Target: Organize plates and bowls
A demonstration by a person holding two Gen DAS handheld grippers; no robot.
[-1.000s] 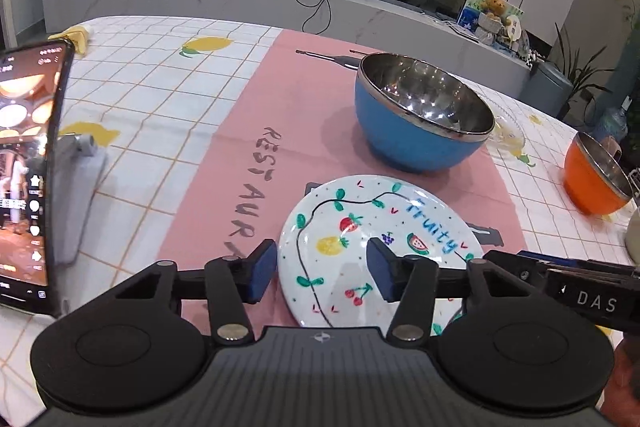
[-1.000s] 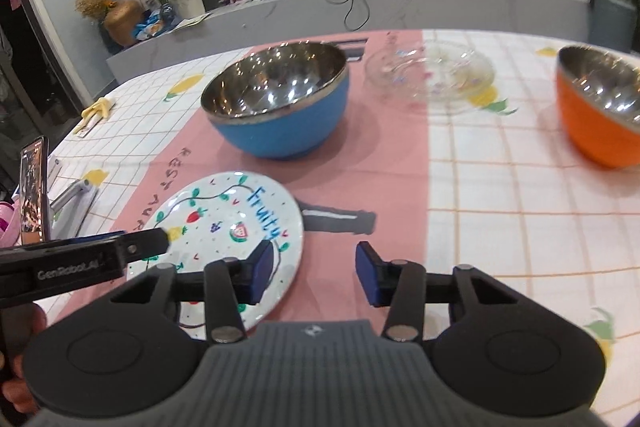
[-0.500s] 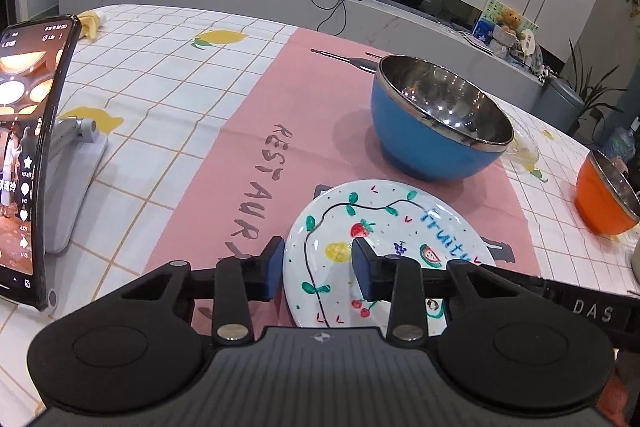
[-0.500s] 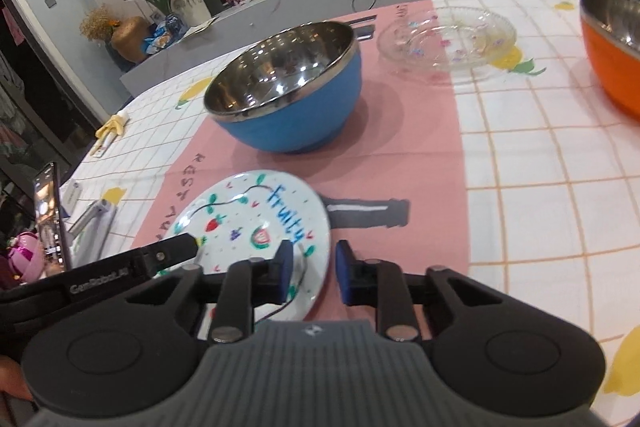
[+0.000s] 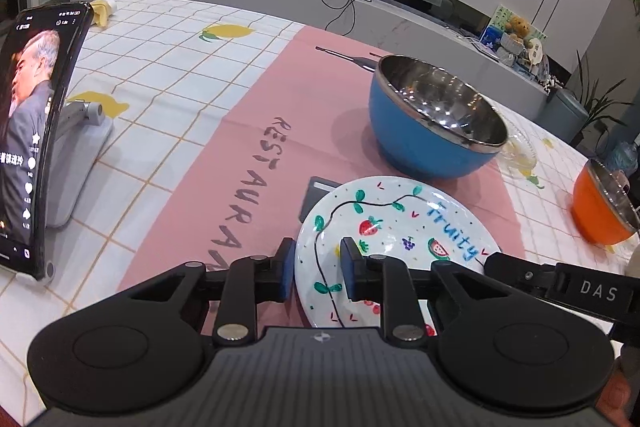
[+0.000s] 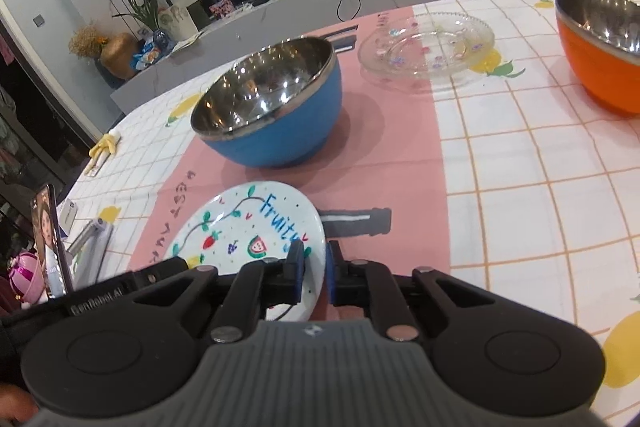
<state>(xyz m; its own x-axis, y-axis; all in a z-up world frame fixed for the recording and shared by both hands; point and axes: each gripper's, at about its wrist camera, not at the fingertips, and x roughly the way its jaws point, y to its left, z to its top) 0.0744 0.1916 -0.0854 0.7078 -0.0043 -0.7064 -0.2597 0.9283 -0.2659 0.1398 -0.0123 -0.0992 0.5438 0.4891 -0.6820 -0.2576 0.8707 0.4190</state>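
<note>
A white plate (image 5: 400, 227) (image 6: 248, 227) painted with fruit and the word "Fruity" lies on the pink mat (image 5: 240, 131). My left gripper (image 5: 316, 267) straddles its left rim; the jaws are closing, with the rim between them and a gap still showing. My right gripper (image 6: 314, 269) is shut on the plate's right rim. A blue steel-lined bowl (image 5: 420, 147) (image 6: 280, 131) stands just behind the plate. An orange bowl (image 6: 600, 67) (image 5: 596, 215) sits far right, and a clear glass plate (image 6: 428, 47) lies behind and between the two bowls.
A phone (image 5: 32, 147) on a grey stand rises at the left table edge. The checked tablecloth (image 6: 540, 187) with lemon prints covers the table. A yellow cloth (image 6: 104, 147) lies at the far left. A long grey counter runs behind the table.
Both grippers' jaws have come together from wide apart, each now around a rim of the fruit plate. Both wrists have rolled a little; the hands have hardly shifted.
</note>
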